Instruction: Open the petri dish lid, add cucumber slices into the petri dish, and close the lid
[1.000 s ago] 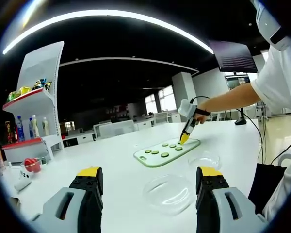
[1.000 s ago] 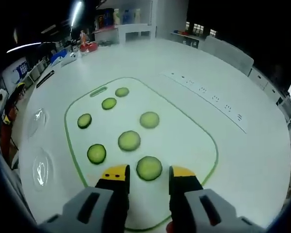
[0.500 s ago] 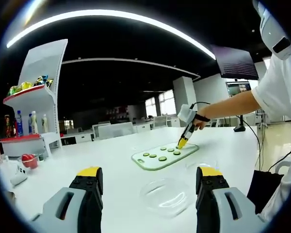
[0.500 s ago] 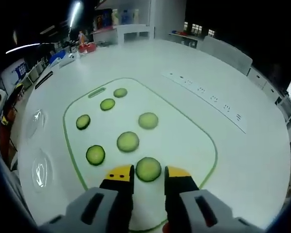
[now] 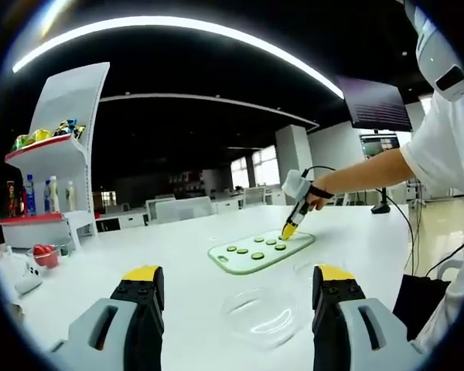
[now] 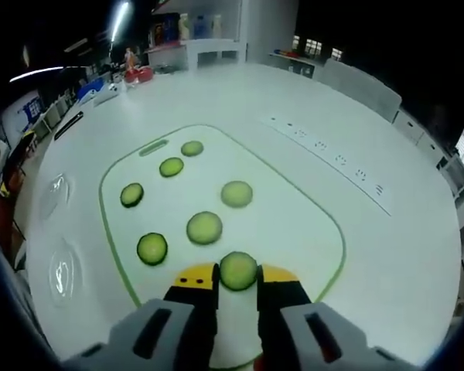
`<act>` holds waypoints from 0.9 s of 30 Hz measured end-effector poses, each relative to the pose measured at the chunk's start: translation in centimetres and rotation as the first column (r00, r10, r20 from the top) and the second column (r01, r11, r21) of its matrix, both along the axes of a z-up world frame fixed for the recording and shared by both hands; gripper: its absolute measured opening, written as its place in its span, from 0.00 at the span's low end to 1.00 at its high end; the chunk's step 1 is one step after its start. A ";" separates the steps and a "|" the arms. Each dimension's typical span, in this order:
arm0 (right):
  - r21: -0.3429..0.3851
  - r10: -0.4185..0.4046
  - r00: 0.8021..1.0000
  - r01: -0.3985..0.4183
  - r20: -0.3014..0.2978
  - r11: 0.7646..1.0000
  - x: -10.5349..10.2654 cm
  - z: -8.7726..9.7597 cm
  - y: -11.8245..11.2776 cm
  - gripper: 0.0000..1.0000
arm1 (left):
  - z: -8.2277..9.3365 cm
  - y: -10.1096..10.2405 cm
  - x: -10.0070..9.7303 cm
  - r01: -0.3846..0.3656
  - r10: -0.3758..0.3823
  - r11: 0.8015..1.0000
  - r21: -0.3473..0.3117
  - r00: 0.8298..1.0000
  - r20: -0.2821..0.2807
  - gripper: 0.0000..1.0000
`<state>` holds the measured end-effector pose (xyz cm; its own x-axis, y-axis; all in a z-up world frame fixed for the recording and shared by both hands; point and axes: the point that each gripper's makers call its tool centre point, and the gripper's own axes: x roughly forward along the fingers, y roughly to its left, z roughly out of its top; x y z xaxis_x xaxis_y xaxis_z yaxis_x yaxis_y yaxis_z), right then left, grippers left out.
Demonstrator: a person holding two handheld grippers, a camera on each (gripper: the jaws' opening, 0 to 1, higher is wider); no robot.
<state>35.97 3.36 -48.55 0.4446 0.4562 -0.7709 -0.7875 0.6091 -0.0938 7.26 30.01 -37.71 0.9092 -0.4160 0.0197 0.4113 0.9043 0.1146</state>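
The right gripper (image 6: 237, 280) is pinching one cucumber slice (image 6: 238, 270) between nearly shut jaws on the cutting board (image 6: 309, 224). It should be lifting gently. The left gripper (image 5: 240, 290) is waiting with jaws wide open and holding nothing, above the petri dish (image 5: 259, 313).

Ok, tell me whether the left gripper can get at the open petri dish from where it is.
Probably yes: the left gripper is open, and the petri dish lies on the white table just ahead between its jaws, nothing between.

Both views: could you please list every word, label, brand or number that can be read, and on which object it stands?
No text can be read.
Bottles on the white shelf: labels too small and blurred.
Wall screen: contents blurred.
Row of small marks on the table: too small to read.
Cutting board, cucumber slices: no print.
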 end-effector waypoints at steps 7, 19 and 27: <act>0.006 -0.007 1.000 0.007 0.007 1.000 0.3 0.4 -0.1 0.18 | 0.0 -0.1 -0.2 0.004 -0.004 1.000 -0.002 1.000 0.000 0.79; 0.045 -0.001 1.000 0.000 0.027 0.999 -0.2 2.1 0.3 0.18 | 0.0 -0.7 -0.3 0.016 -0.016 1.000 0.005 1.000 0.001 0.79; 0.112 -0.020 0.998 0.013 0.062 0.994 -0.5 4.9 0.5 0.18 | -0.3 -1.2 -0.2 0.044 -0.044 0.999 0.020 0.999 -0.006 0.79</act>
<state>35.48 3.84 -43.68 0.4991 0.5299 -0.6856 -0.7717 0.6317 -0.0736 7.06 28.77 -37.97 0.8900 -0.4559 0.0055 0.4514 0.8828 0.1301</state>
